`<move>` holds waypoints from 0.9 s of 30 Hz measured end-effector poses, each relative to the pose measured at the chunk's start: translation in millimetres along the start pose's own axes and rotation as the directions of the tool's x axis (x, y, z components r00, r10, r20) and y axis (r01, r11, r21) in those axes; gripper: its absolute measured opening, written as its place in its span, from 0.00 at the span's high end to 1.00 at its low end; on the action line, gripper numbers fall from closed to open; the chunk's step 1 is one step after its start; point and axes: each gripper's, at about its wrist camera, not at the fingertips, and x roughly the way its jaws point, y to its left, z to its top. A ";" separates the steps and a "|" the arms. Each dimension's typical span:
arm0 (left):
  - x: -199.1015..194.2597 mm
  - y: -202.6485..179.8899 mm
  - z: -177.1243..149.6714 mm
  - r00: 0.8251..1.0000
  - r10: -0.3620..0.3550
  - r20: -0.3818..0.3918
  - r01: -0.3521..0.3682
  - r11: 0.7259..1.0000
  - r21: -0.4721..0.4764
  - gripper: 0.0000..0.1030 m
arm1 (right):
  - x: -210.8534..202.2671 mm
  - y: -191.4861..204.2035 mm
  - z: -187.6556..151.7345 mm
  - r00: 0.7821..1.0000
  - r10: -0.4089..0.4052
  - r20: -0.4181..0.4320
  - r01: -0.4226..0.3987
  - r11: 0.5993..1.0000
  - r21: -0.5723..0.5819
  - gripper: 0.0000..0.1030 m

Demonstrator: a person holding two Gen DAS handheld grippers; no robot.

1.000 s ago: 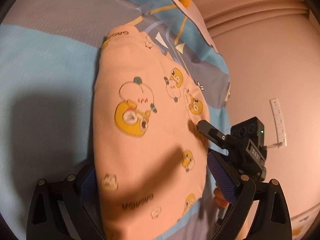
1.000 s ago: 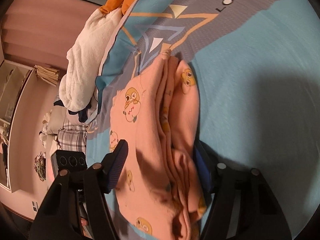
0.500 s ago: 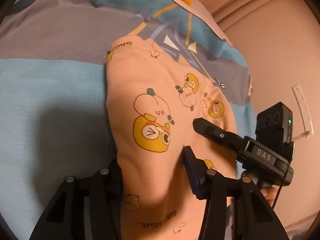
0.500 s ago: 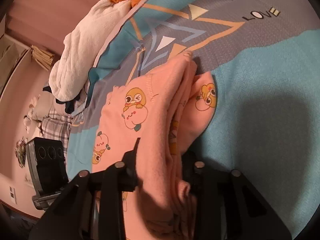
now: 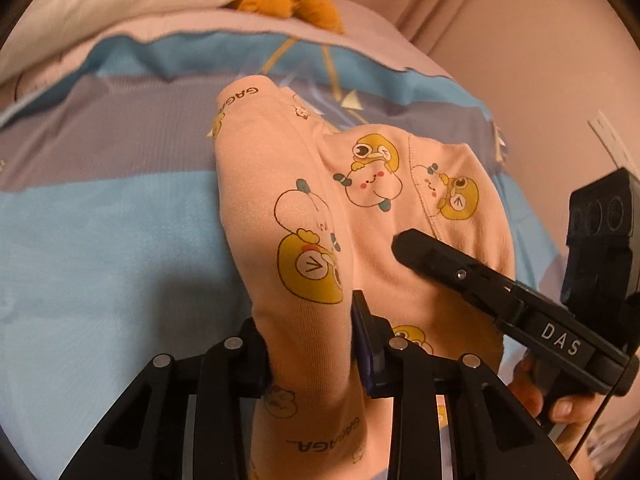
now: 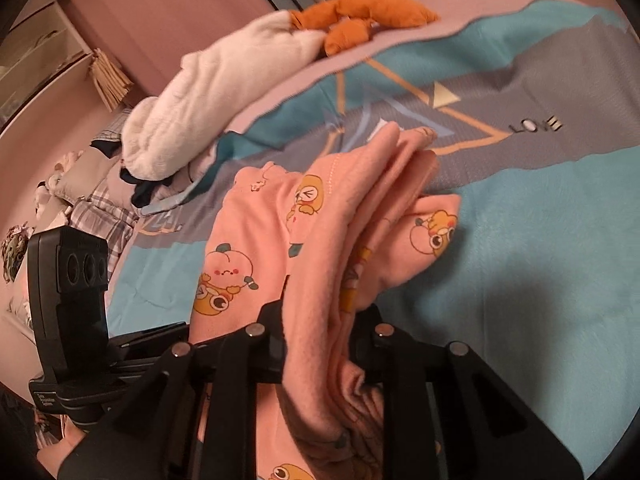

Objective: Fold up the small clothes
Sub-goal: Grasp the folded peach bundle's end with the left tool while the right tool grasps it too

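Observation:
A small pink garment [image 5: 360,208] with yellow cartoon prints lies folded on a blue and grey bedspread [image 5: 100,240]. My left gripper [image 5: 310,336] is shut on one edge of it and lifts that edge into a ridge. My right gripper [image 6: 324,320] is shut on the thick stacked layers of the same garment [image 6: 320,240] at the other edge. The right gripper's finger also shows in the left wrist view [image 5: 460,268], lying over the garment. The left gripper's body shows in the right wrist view [image 6: 76,272].
A white fluffy garment [image 6: 216,96] and an orange garment [image 6: 360,16] lie at the far edge of the bed [image 6: 560,220]. Checked fabric and clutter [image 6: 92,208] lie on the floor beyond. A pink wall [image 5: 520,40] stands right of the bed.
Both grippers closed on the garment's edges and raised them off the bedspread. The views tilted up toward the far edge of the bed.

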 end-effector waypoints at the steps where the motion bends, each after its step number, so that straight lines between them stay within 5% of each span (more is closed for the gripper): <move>1: 0.0 -0.1 0.1 1.000 0.002 0.006 -0.002 1.000 0.011 0.69 | -7.7 1.6 -3.1 1.000 0.006 0.007 -0.006 1.000 0.001 0.80; 12: -51.0 -21.1 -47.7 0.999 0.001 0.036 -0.004 0.995 0.103 0.69 | -91.9 38.8 -59.9 0.996 0.076 0.048 -0.075 0.997 -0.026 0.80; 27: -120.9 -48.7 -135.0 0.995 0.025 0.093 -0.033 0.995 0.091 0.69 | -167.7 96.5 -140.5 0.991 0.125 0.043 -0.119 0.986 -0.115 0.80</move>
